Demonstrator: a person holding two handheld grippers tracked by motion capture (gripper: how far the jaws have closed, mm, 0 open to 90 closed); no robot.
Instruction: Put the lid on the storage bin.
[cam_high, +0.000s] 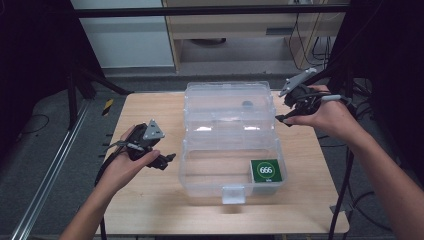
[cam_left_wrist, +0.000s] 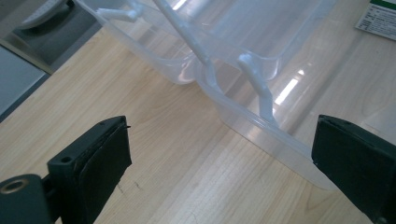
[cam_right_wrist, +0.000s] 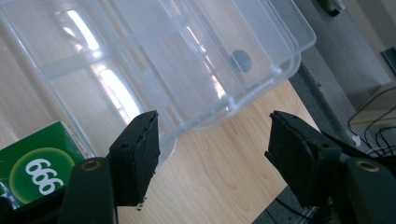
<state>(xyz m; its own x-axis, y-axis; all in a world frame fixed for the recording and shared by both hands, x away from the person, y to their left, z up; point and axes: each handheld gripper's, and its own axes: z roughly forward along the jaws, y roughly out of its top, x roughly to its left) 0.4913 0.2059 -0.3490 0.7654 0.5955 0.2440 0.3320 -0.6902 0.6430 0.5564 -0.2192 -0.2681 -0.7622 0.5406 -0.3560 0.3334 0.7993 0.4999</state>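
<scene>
The left gripper (cam_left_wrist: 219, 154) holds its two black jaws wide apart above the wooden table (cam_left_wrist: 177, 158), nothing between them. Beyond them lies the clear plastic box (cam_left_wrist: 243, 70), its near wall by the right jaw. A green-edged label (cam_left_wrist: 379, 18) shows at the upper right corner.

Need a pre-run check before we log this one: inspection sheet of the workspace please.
Surface: light wooden table, bare around the box.
Job's things: clear plastic storage box, lid folded open; green carton marked 666 in its front right corner.
Clutter: nothing seen.
Grippers: left gripper open, empty, left of box; right gripper open, empty, at lid's right edge.
Cables: black cable trails from left gripper.
Surroundings: grey floor, wooden cabinet behind.
</scene>
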